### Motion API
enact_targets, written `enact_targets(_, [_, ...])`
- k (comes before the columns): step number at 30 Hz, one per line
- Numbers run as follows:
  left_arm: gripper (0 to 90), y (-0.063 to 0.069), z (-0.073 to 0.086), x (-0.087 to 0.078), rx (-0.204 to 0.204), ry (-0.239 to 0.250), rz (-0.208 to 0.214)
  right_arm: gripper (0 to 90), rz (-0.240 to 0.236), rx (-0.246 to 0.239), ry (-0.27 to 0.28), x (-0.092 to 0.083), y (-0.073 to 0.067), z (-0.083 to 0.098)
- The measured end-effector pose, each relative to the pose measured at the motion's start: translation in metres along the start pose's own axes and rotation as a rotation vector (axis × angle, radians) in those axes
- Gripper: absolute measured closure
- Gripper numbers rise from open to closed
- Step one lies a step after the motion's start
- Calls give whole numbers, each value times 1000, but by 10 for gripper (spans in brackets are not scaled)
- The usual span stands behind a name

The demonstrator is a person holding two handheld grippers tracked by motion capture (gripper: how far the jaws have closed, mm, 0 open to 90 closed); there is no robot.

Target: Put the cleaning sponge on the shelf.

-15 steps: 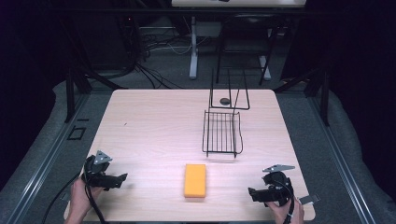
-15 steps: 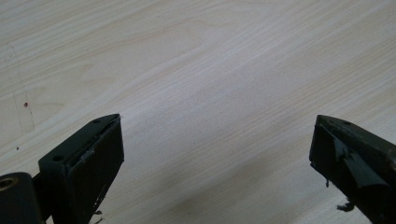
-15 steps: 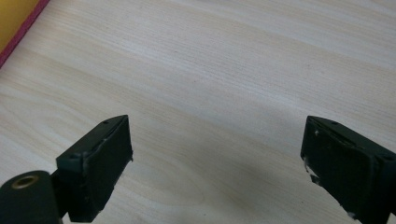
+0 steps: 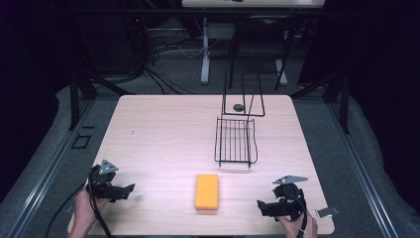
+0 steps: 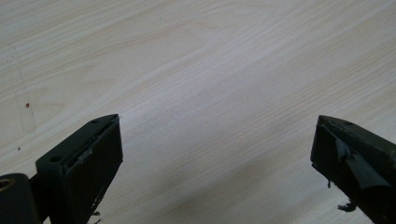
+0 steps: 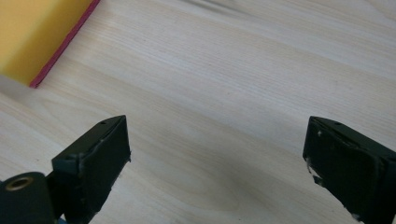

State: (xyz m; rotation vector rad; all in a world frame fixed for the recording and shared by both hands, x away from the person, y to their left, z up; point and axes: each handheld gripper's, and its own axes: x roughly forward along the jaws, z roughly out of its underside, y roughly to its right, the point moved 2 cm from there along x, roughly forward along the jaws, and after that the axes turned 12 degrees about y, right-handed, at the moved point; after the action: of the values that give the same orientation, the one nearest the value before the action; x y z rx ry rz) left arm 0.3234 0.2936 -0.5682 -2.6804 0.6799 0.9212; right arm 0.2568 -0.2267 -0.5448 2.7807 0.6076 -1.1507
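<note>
I see a table (image 4: 163,134) made of pale wood with thin grain lines running across it. Its corners are round. In the lower middle of the high view lies a yellow sponge (image 4: 207,191), a flat block shaped like a small brick. It lies flat on the wood, between my two grippers and apart from both.

My left gripper (image 4: 130,188) sits at the lower left of the high view, and a hand (image 4: 85,212) holds it from below. A grey three-cornered plate sits on top of it. My right gripper (image 4: 259,204) sits at the lower right. Both point in toward the middle of the table.

Above the sponge, right of the middle, lies a black wire rack (image 4: 236,141) made of thin bars. Behind it, near the far edge, stands a tall thin wire frame (image 4: 242,95), and a small dark round thing (image 4: 238,107) lies inside its base. I cannot tell what that is. A small grey piece (image 4: 327,212) lies near the lower right corner of the table. Nothing lies between the grippers and the sponge.

In the left gripper view, the left gripper (image 5: 215,140) has its two black jaws spread wide, with bare wood between them. The pads look rough and worn.

In the right gripper view, the right gripper (image 6: 217,137) is spread wide too, holding nothing. This view shows something the high view does not: the sponge (image 6: 32,32), in the upper left corner, has a thin red layer along its edge.
</note>
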Motion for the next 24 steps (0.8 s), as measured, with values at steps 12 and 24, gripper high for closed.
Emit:
enact_targets(12, [21,2,-1,1,10,2,4,0,-24,-26,-3,-1,-19,-4])
enact_targets(24, [19,1,-2,0,6,5,0,0,-75,-38,-9,0,-38,-20])
